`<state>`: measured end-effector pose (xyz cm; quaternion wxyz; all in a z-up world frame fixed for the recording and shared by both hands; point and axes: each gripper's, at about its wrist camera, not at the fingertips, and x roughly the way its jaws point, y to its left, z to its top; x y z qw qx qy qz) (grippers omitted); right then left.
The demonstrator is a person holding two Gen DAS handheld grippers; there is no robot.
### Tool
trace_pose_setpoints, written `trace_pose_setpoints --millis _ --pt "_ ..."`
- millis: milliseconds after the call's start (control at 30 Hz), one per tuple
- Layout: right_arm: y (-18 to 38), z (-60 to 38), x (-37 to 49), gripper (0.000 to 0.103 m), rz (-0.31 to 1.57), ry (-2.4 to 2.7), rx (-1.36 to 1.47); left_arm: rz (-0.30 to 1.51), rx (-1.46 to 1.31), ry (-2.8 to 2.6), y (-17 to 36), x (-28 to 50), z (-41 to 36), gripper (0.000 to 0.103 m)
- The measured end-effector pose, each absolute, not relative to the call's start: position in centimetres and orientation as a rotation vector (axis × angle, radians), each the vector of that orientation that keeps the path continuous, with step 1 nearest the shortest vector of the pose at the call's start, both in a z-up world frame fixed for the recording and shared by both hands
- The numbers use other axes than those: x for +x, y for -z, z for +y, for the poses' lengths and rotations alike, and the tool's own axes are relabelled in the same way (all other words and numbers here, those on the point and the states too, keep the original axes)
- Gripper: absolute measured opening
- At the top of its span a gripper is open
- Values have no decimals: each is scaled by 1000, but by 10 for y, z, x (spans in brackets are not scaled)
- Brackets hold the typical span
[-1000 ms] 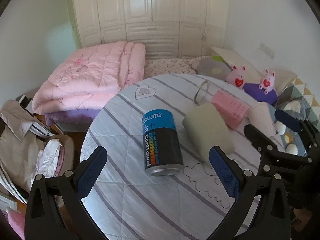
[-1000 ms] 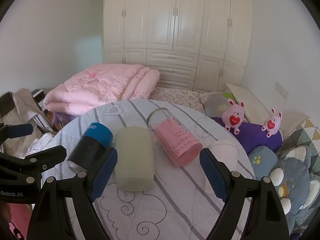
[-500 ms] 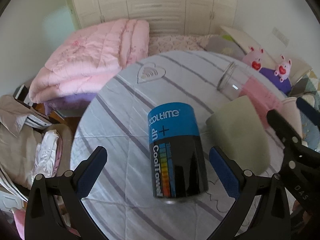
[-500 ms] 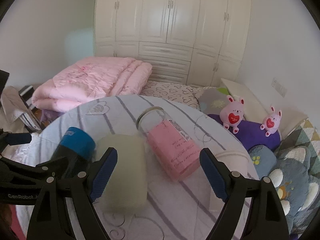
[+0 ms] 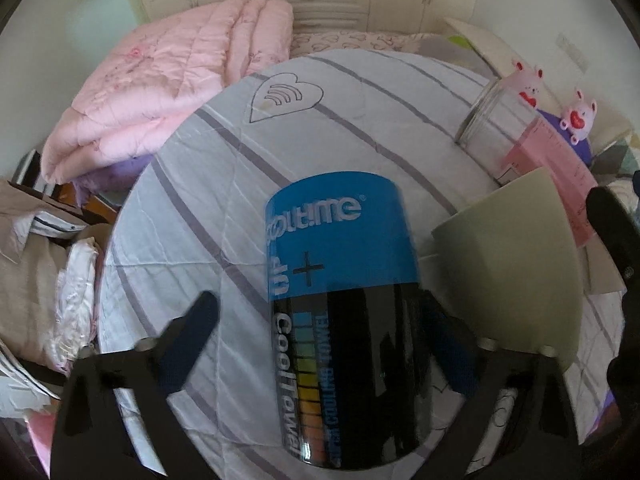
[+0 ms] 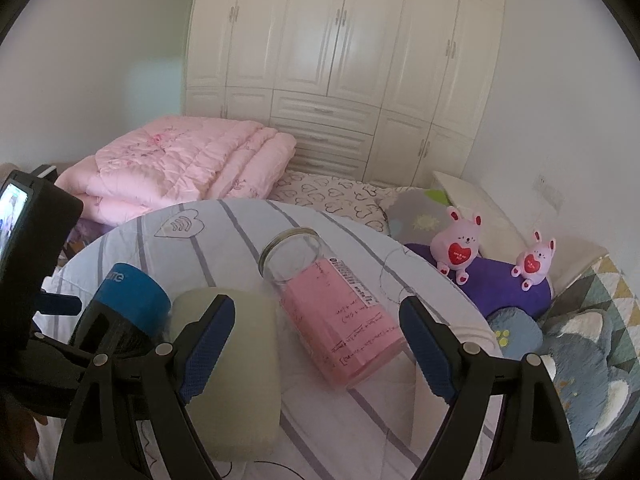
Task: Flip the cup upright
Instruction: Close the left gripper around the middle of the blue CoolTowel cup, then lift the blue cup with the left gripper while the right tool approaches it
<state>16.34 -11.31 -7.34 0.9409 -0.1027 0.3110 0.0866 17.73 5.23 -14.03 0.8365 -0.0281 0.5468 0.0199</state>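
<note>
Three cups lie on their sides on a round table with a striped cloth [image 5: 320, 128]. A blue and black can-shaped cup [image 5: 344, 312] lies between the fingers of my open left gripper [image 5: 320, 344]; it also shows in the right wrist view [image 6: 128, 304]. A pale green cup [image 5: 516, 260] lies beside it on the right, and shows in the right wrist view [image 6: 236, 368]. A glass cup with a pink sleeve [image 6: 332, 316] lies between the fingers of my open right gripper [image 6: 316, 344], mouth pointing away.
A folded pink quilt [image 6: 180, 168] lies on the bed behind the table. Two pink plush rabbits [image 6: 460, 244] sit on a purple cushion at the right. White wardrobes [image 6: 340, 60] line the back wall. Clothes [image 5: 36, 264] are piled left of the table.
My left gripper has moved down and forward so the blue and black cup now sits between its fingers. My right gripper has moved closer over the pink-sleeved glass.
</note>
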Motion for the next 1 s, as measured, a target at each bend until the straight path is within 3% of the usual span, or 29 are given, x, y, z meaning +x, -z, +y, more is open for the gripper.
trace_pose_setpoints --millis 33,67,600,1000 --pt "74 -113 164 86 640 -180 -209 1164 -92 -14 141 176 53 73" --pt "75 -113 163 86 641 -180 -208 1168 -108 -2 141 178 55 70" --pt "63 -120 137 86 634 -190 -191 1117 -48 14 105 139 42 70" --pt "54 -161 80 86 640 -148 -147 1085 30 100 82 74 -15 70"
